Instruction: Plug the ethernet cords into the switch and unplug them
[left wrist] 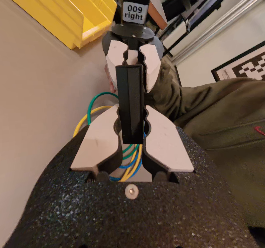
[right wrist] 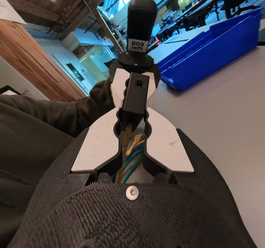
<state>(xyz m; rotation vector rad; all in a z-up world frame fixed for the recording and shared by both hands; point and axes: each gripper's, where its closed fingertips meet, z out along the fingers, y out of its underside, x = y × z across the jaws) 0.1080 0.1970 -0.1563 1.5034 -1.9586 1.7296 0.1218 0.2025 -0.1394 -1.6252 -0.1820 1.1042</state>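
The black switch (left wrist: 129, 126) is a long box held off the table between my two grippers, which face each other. My left gripper (left wrist: 131, 108) is shut on one end of it. My right gripper (right wrist: 132, 109) is shut on the other end and also shows in the left wrist view (left wrist: 131, 88). The left gripper shows in the right wrist view (right wrist: 133, 99) too. One yellow plug (right wrist: 129, 127) sits in a port on the switch's underside. A second yellow plug (right wrist: 137, 138) hangs loose beside it. Green (left wrist: 91, 104) and blue (left wrist: 129, 165) cords loop below.
A yellow bin (left wrist: 57, 11) stands on the beige table (left wrist: 35, 97) beyond the left gripper. A blue bin (right wrist: 207, 54) stands on the table (right wrist: 215, 126) to the right. A person's olive sleeves (left wrist: 200, 112) hold the grippers. A framed checkerboard (left wrist: 243, 69) leans against the wall.
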